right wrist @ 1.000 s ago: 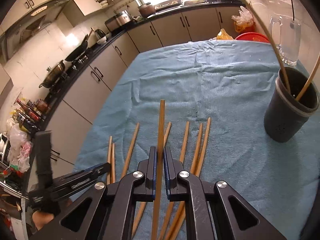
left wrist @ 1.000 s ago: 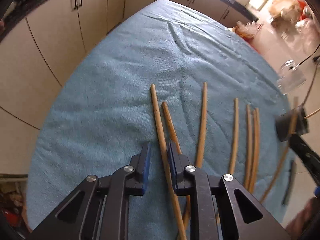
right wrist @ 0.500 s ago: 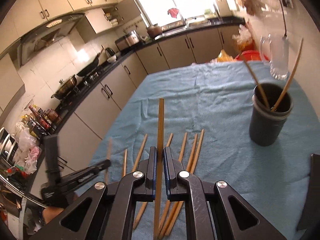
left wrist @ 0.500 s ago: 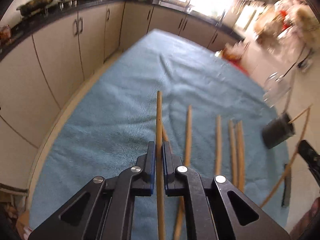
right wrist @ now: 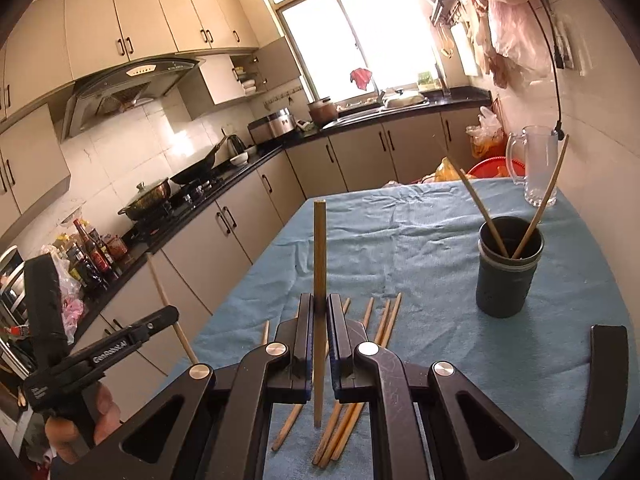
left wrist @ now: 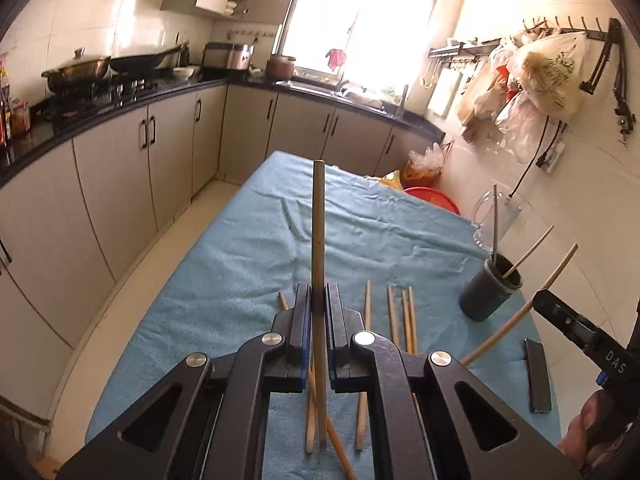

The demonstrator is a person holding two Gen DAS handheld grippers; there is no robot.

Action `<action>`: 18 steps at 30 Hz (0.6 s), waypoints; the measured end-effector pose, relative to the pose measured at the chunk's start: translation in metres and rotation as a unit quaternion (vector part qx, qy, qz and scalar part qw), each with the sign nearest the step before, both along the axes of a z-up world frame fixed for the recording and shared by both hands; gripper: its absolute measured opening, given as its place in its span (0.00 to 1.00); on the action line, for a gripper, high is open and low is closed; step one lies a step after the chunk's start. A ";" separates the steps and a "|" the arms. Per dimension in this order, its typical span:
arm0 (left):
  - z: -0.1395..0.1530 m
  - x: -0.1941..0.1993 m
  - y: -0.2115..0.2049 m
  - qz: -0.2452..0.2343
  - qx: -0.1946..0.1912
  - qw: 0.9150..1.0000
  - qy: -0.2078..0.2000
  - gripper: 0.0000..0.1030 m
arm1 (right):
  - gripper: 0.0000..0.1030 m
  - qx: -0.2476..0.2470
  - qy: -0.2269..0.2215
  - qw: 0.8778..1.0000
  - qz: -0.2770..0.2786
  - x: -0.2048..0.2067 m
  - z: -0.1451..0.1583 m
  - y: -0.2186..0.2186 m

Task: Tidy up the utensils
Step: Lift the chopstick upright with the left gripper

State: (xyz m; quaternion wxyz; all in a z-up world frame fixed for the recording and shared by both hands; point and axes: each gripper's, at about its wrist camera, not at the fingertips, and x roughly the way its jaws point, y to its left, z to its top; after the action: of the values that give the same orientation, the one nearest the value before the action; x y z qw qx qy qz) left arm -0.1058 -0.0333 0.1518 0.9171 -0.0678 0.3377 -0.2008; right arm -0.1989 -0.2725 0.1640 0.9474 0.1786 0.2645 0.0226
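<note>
My left gripper is shut on a wooden chopstick that stands up between its pads, lifted off the blue cloth. My right gripper is shut on another chopstick, also raised. Several loose chopsticks lie on the cloth below and ahead of both grippers. A dark cup with two chopsticks in it stands on the cloth to the right. In the left wrist view the right gripper and its chopstick show at the right edge; in the right wrist view the left gripper shows at the left.
A glass mug stands behind the dark cup near the wall. A flat black piece lies on the cloth at the right. Kitchen cabinets run along the left of the table, and a red basin sits beyond its far end.
The left gripper closed on a chopstick that lay on the cloth and lifted it. Both grippers rose and tilted up, so the views now take in the kitchen and the cup.
</note>
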 end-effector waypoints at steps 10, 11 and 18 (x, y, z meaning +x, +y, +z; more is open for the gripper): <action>0.018 -0.012 -0.003 -0.007 -0.006 1.000 -0.021 0.06 | 0.07 0.000 -0.022 1.000 -0.009 -0.016 0.011 -0.006; 0.019 -0.012 -0.004 -0.008 -0.006 1.000 -0.023 0.06 | 0.07 0.001 -0.024 1.000 -0.010 -0.018 0.012 -0.007; 0.024 -0.016 -0.008 -0.016 -0.007 1.000 -0.026 0.06 | 0.07 0.001 -0.033 0.999 -0.015 -0.027 0.017 -0.011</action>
State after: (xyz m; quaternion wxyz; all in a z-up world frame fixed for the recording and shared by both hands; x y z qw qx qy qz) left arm -0.1221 -0.0413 0.1754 0.9217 -0.0639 0.3134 -0.2194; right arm -0.2255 -0.2838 0.1805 0.9556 0.1831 0.2306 0.0145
